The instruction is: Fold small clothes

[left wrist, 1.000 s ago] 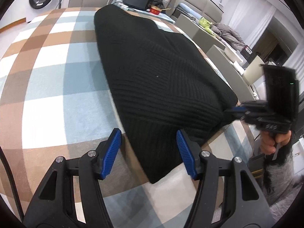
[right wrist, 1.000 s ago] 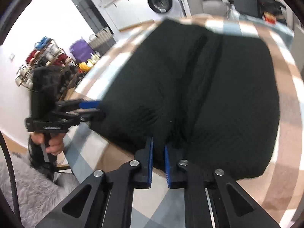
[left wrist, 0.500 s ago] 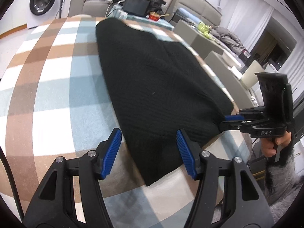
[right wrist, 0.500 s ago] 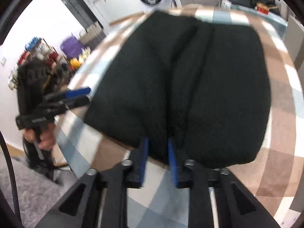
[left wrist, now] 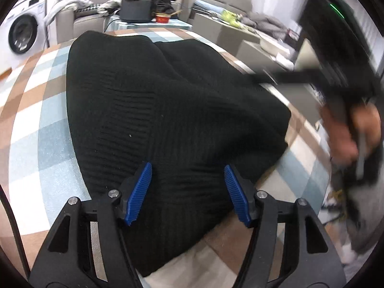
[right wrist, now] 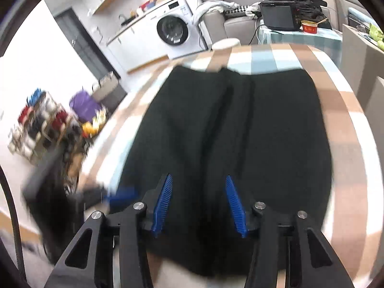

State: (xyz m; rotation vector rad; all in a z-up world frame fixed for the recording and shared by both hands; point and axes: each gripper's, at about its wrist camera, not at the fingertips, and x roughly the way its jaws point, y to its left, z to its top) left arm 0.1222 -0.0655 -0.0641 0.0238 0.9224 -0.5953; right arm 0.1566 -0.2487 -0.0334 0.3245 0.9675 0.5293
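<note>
since a second ago your right gripper point(right wrist: 198, 201) has let go: its blue pads, then pressed together on a ridge of the black ribbed knit garment point(left wrist: 168, 120), are spreading, cloth below but not pinched. your left gripper point(left wrist: 187, 192) has slid rightward over the near hem and stands spread, jaws opening slightly, holding nothing. the garment lies flat on the brown, blue and white checked tablecloth point(left wrist: 36, 120), its long axis running from 6 towards 12 o'clock away from both grippers. its centre crease sits at 12 of the right gripper, which looks nearer to that fold line.
</note>
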